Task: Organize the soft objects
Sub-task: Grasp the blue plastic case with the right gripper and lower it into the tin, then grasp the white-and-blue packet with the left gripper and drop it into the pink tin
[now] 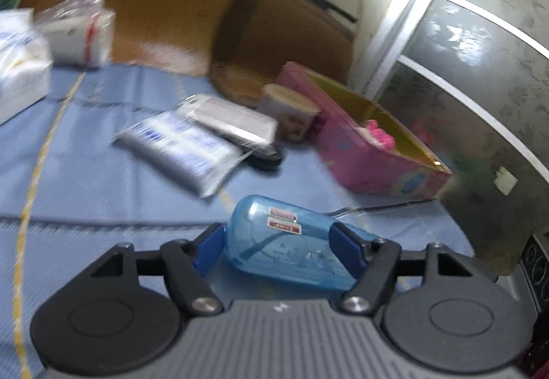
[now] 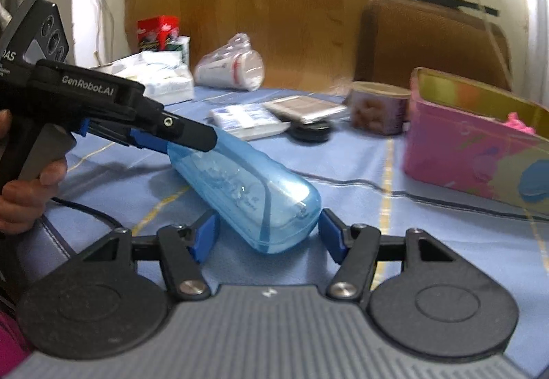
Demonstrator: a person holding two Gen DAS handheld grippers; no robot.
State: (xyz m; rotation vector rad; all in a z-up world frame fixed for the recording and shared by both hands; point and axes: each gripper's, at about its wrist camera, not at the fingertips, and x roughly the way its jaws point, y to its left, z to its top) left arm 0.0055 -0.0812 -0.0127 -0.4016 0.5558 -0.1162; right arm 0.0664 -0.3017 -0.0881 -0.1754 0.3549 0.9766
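The blue case [image 2: 247, 186] lies lengthwise between both claws: left claw [image 1: 278, 241] clamped on one end, right claw [image 2: 267, 234] apart around the other.

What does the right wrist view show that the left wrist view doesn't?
Only the right wrist view: the left gripper from the side on the blue translucent case, the hand on its trigger, and a red box at the back. Only the left wrist view: the mottled sliding door to the right. Both: the case between that camera's own fingers, the pink box, the tissue packs and the blue cloth.
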